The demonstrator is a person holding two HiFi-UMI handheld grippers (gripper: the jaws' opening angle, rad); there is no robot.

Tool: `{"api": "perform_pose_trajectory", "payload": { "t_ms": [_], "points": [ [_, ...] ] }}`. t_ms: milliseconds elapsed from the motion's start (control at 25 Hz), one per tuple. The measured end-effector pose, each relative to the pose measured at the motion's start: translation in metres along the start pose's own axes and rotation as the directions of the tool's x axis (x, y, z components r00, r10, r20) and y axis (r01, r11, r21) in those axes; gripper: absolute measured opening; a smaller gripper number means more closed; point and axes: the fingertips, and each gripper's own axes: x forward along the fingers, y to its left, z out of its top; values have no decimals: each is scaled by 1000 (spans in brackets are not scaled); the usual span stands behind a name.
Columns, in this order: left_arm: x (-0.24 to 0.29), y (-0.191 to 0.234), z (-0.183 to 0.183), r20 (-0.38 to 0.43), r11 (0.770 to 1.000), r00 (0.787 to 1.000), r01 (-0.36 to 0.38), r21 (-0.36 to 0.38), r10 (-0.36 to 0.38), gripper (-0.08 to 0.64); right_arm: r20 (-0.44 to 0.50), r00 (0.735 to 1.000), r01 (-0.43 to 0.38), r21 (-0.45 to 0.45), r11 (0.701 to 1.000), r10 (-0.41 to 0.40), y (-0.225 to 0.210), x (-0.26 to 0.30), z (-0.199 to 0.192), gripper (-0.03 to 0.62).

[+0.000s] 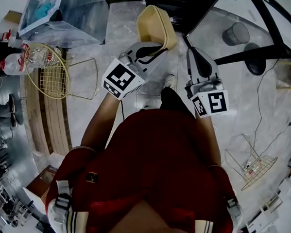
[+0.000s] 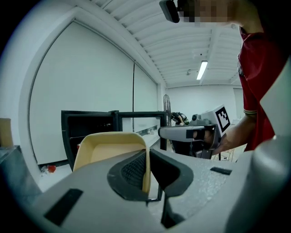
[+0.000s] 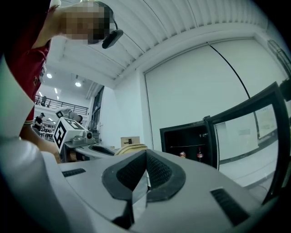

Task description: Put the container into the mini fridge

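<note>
Saw smooth, matt plastic on the container (image 1: 157,22). Noted a glossy, stone-like floor (image 1: 115,34) and a thin metal wire basket (image 1: 49,77).

Two tongs (image 2: 148,169) (image 3: 145,169), one yellow container (image 1: 156,24), one mini fridge (image 3: 188,136), two wire baskets (image 1: 50,74) (image 1: 254,168).

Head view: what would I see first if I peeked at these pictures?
The big yellow container stands out, pinched by its wall in the left tool, just beyond the person's red shirt. Next comes the black mini fridge ahead, its door open, with drinks on a shelf inside.
</note>
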Motion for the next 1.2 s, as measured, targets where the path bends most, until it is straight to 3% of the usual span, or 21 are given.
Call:
{"api": "perform_pose_trajectory", "payload": {
  "t_ms": [560, 840, 1200],
  "points": [
    [130, 55, 16, -121, 986, 992, -19, 165, 39, 28, -7, 1000, -28, -7, 1000, 28, -125, 45, 6, -3],
    [164, 73, 19, -206, 953, 976, 3, 301, 62, 28, 17, 999, -37, 9, 999, 37, -160, 56, 5, -3],
    [183, 91, 25, -320, 912, 944, 65, 405, 75, 29, 33, 999, -23, -6, 1000, 23, -177, 63, 11, -3]
  ]
}}
